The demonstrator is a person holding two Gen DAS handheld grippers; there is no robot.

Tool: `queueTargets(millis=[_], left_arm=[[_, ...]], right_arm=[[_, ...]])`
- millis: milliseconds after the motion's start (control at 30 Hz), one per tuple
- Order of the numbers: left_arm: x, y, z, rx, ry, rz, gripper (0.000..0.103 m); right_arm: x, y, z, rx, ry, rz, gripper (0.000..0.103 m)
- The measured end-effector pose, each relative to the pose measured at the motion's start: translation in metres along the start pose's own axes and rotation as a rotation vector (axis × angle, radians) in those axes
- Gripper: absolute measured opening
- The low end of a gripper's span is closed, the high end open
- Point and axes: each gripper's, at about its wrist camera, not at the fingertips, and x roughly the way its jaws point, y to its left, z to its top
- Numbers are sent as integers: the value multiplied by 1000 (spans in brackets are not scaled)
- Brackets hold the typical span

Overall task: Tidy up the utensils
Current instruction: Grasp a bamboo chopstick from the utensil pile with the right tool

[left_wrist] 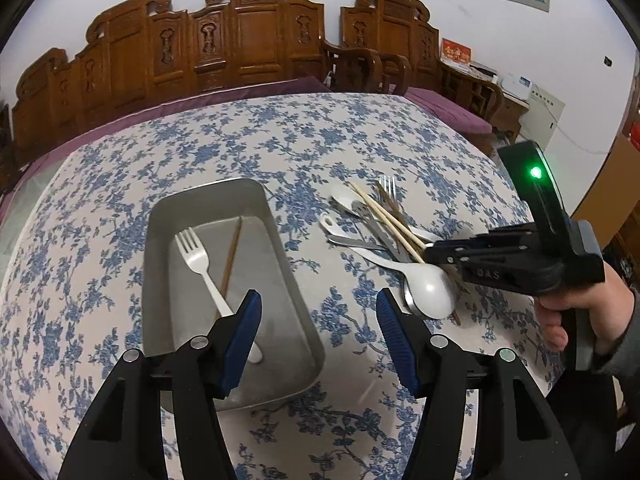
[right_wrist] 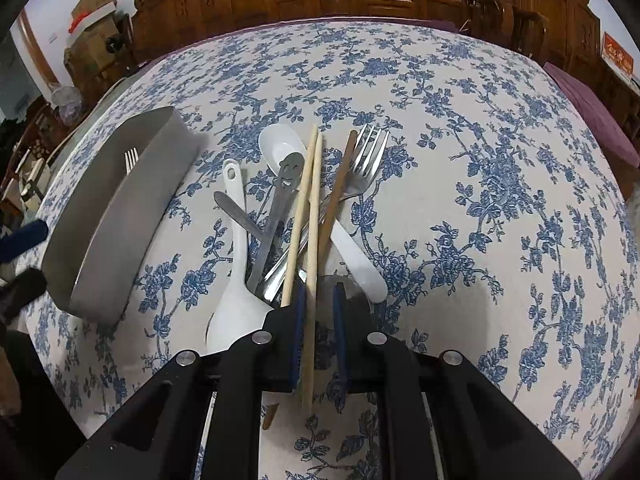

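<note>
A grey metal tray (left_wrist: pixel 160 216) holds a white plastic fork (left_wrist: pixel 200 260) and a brown chopstick (left_wrist: pixel 232 256). My left gripper (left_wrist: pixel 318 300) is open and empty above the tray's near right side. To the right lies a pile of utensils: white spoons (right_wrist: pixel 236 304), a metal fork (right_wrist: pixel 366 160), a smiley-handled metal utensil (right_wrist: pixel 282 192), a brown chopstick (right_wrist: pixel 338 188) and two pale chopsticks (right_wrist: pixel 300 216). My right gripper (right_wrist: pixel 320 296) is over the pile's near end, its jaws narrowly apart around one pale chopstick (right_wrist: pixel 314 240). The tray also shows in the right wrist view (right_wrist: pixel 132 200).
The table has a blue floral cloth (left_wrist: pixel 280 136). Carved wooden chairs (left_wrist: pixel 248 32) and purple cushions (left_wrist: pixel 448 108) stand behind it. Cardboard boxes (right_wrist: pixel 96 20) sit far left in the right wrist view.
</note>
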Motion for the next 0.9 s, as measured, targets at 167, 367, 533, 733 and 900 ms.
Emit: queueTargets(millis=[167, 367, 533, 733, 900], left_arm=[[1, -9, -3, 10, 5, 1, 57], [0, -25, -5, 25, 6, 14, 57], [3, -39, -2, 42, 18, 20, 57], [15, -57, 4, 41, 49, 5, 57], [38, -67, 12, 7, 97, -12, 57]], right_arm=[[-7, 6, -4, -42, -1, -2, 6], [-37, 0, -21, -24, -41, 6, 6], [-66, -6, -36, -9, -74, 23, 6], [-95, -13, -50, 0, -112, 26, 6], [-107, -22, -56, 7, -137, 33, 6]])
